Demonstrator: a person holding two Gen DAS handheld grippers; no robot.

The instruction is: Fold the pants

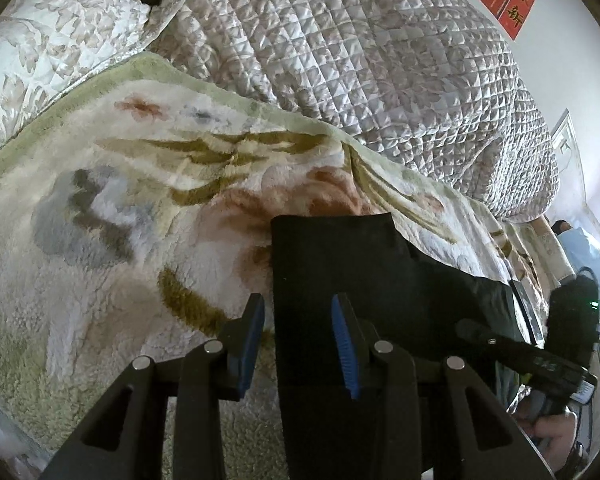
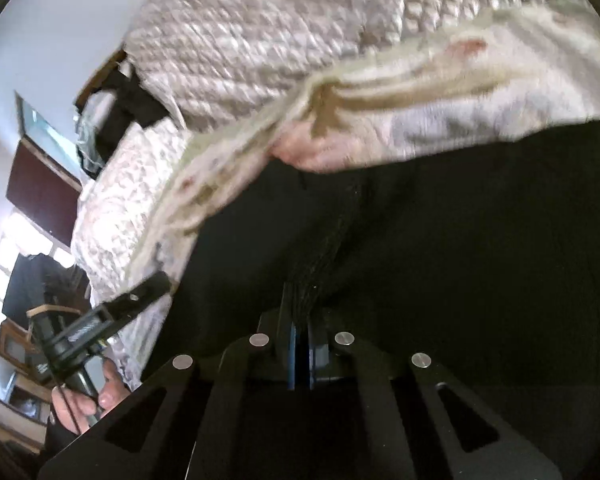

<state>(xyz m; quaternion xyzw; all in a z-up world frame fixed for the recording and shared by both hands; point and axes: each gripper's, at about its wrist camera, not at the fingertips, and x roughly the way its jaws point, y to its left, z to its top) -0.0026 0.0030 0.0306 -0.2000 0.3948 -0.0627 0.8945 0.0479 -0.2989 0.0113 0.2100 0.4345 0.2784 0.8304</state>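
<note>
Left wrist view: my left gripper (image 1: 298, 316) stands part open astride the pants (image 1: 364, 272) edge, on the blanket (image 1: 112, 184), not pinching. Right wrist view: my right gripper (image 2: 301, 334) is clamped on a bunched fold of pants (image 2: 440, 240). Risk: lifting now drags one side only, skewing the fold.

The left gripper (image 1: 298, 312) stood with jaws apart astride the black pants' (image 1: 364, 264) left edge; a floral fleece blanket (image 1: 112, 184) spread beyond, a quilted bedspread (image 1: 360, 60) farther off.

Black pants (image 1: 340, 256) on a cream floral blanket (image 1: 140, 184), blue-padded tongs (image 1: 298, 322).
</note>
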